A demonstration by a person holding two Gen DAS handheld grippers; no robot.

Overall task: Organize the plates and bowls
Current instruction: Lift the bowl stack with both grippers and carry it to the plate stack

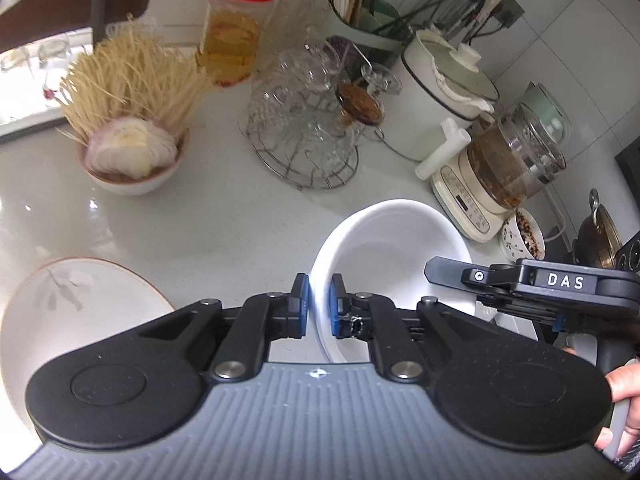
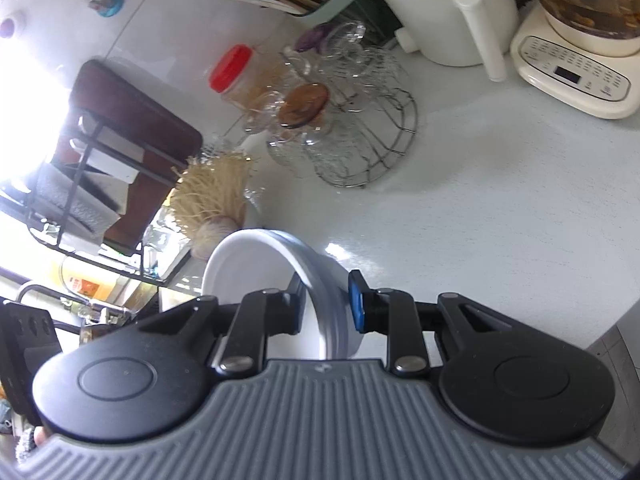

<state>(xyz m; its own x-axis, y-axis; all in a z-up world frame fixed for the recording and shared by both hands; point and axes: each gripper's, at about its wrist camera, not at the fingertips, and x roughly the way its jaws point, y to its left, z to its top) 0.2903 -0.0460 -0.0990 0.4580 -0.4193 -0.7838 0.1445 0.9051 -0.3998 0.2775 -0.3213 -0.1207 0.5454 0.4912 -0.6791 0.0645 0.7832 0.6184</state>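
Observation:
A plain white bowl [image 1: 384, 248] is held tilted above the counter by both grippers. My left gripper [image 1: 319, 306] is shut on its near rim, one pad on each side of the wall. My right gripper [image 2: 326, 306] straddles the bowl's [image 2: 256, 268] opposite rim; its pads look close on the wall, with a small gap on the right side. The right gripper also shows in the left wrist view [image 1: 532, 284], at the bowl's right edge. A white plate with a leaf pattern and brown rim [image 1: 80, 304] lies on the counter at lower left.
On the counter stand a bowl of dry noodles and onion [image 1: 132, 148], a wire rack of glassware [image 1: 308, 128], a red-lidded jar [image 1: 236, 28], a white pot [image 1: 444, 96], a kettle on its base [image 1: 500, 168] and a small patterned bowl [image 1: 522, 240].

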